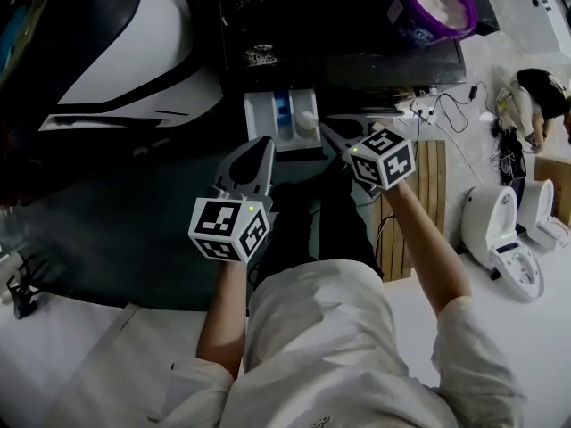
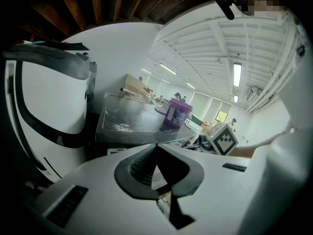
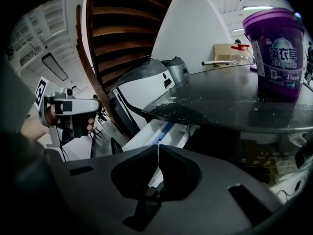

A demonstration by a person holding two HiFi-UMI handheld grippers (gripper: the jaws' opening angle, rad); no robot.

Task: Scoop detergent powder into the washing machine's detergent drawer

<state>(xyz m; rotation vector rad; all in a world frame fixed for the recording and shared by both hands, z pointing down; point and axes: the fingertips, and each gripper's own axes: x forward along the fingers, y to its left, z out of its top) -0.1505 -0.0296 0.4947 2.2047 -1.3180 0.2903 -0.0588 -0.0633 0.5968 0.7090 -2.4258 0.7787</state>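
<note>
The right tongs [image 1: 325, 130] pinch the scoop [image 1: 308, 120] over the open detergent drawer [image 1: 268, 119]; the left tongs [image 2: 156, 147] sit closed and empty. A slow tip seems best, keeping powder inside one compartment.

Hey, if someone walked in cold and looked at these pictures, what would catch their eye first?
The purple detergent tub stands out most, upright toward the right of the dark machine top. Below the top's front edge the white detergent drawer is pulled open, and the left gripper and right gripper both point at it with jaws shut.
</note>
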